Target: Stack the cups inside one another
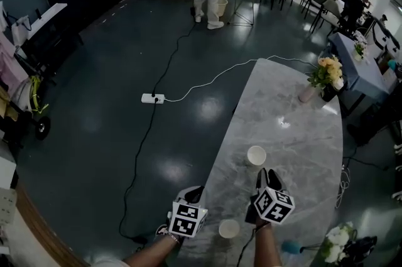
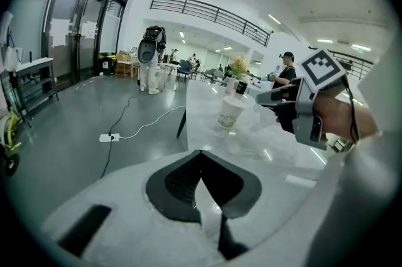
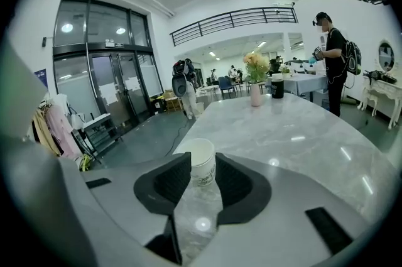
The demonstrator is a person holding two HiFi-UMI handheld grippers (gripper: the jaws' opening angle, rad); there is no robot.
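The right gripper [image 1: 262,173] is held with jaws partly apart and empty; a paper cup [image 1: 256,155] is seen upright just beyond their tips, near the left edge of the counter [image 1: 295,134]; a second cup [image 1: 229,228] is set by the near edge; the left gripper [image 1: 196,190] is held closed on nothing.

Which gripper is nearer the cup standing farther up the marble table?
Right. The right gripper sits just behind the far cup, jaws aimed at it. The left gripper is farther back and to the left, by the near cup.
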